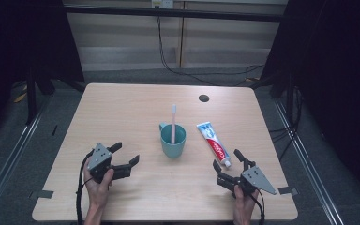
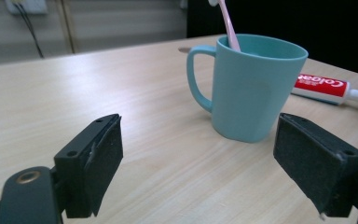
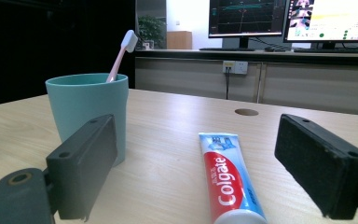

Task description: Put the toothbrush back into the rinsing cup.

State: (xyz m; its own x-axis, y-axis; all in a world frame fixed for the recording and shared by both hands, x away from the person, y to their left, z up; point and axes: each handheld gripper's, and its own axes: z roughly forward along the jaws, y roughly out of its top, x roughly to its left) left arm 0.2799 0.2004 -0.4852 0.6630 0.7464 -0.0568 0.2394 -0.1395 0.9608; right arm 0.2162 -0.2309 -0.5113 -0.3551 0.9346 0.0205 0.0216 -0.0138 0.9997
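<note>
A teal mug [image 1: 173, 140] is seen near the middle of the wooden tabletop [image 1: 122, 108], and a pink toothbrush [image 1: 173, 123] is stood inside it, with the white head up and the handle leaned on the rim. In the left gripper view the handle of the mug is turned to the left side of that picture. A tube of toothpaste [image 1: 213, 143] is laid flat just beside the mug on its right, apart from it, with the white cap pointed toward the person's side of the tabletop.

The left tongs [image 1: 125, 154] are held low over the tabletop, to the left of the mug and apart from it. Their jaws are spread wide and nothing is held between them; in the left gripper view the mug is seen beyond the gap, closer to the right jaw.

The right tongs [image 1: 227, 164] are held near the front right part of the tabletop, and they are pointed at the cap end of the tube. Their jaws are also opened wide and nothing is gripped. In the right gripper view the tube is seen lying on the wood between the two jaws, not touched by the pads.

A small dark round hole [image 1: 204, 98] is seen in the tabletop behind the tube.
</note>
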